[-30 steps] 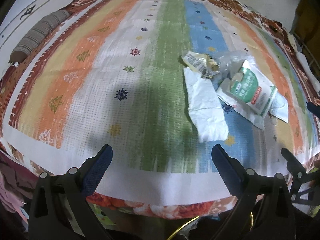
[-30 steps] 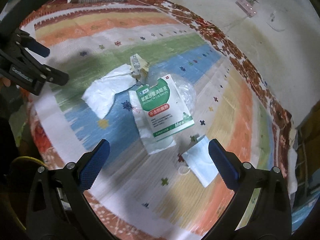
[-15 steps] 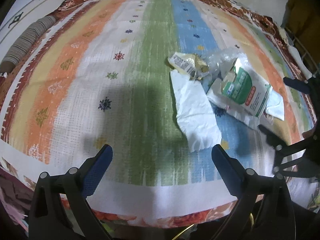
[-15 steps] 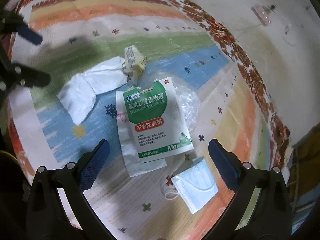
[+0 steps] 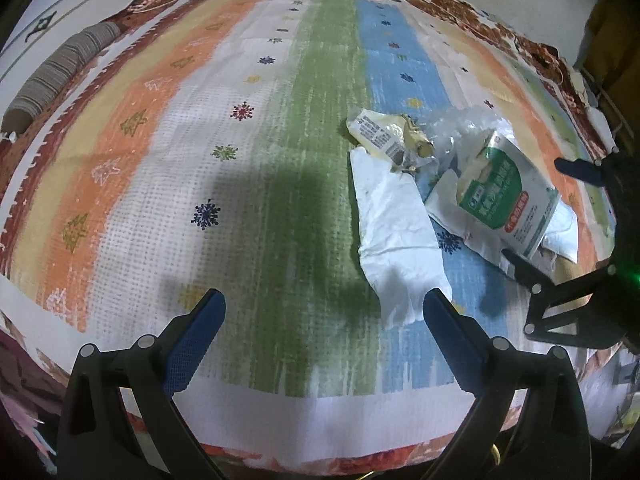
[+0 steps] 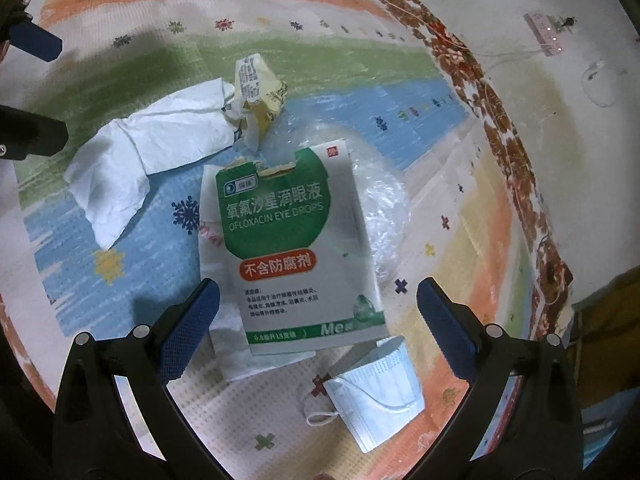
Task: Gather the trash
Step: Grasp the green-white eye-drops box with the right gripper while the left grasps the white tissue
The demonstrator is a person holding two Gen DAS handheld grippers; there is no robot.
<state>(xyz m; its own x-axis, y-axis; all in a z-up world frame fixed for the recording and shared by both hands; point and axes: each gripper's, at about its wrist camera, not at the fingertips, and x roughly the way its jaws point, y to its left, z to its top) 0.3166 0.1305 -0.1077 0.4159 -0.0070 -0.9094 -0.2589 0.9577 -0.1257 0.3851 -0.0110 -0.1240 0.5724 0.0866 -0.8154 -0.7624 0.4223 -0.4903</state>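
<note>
Striped in orange, white, green and blue, a woven cloth (image 5: 280, 184) dotted with snowflake and tree motifs covers the tabletop where the trash lies in one loose cluster. Going from left to right in the right wrist view: a crumpled white tissue (image 6: 152, 148) lies on the green and blue stripes, its far end touching a torn pale-yellow wrapper (image 6: 256, 92) printed with small black text too fine to read. Just beside them sits a green-and-white eye-drop pouch (image 6: 296, 248), torn open at the top and lettered "OFLOXACIN EYE DROPS" under a line of Chinese characters, with a red oval label below and "Me" at the bottom edge. It rests on a white paper sheet (image 6: 224, 344) and partly over a clear plastic bag (image 6: 380, 204). Nearest the camera, a pale-blue pleated face mask (image 6: 380, 404) lies with its ear loop showing.

Left tool (image 5: 324, 308) hovers with its blue-padded fingers spread wide and nothing between them, its right finger over the near end of the tissue (image 5: 396, 240). Right tool (image 6: 316, 300) is likewise spread wide and empty, above the lower edge of the pouch (image 5: 500, 196). A white power strip (image 6: 548, 32) lies on the floor beyond the cloth.
</note>
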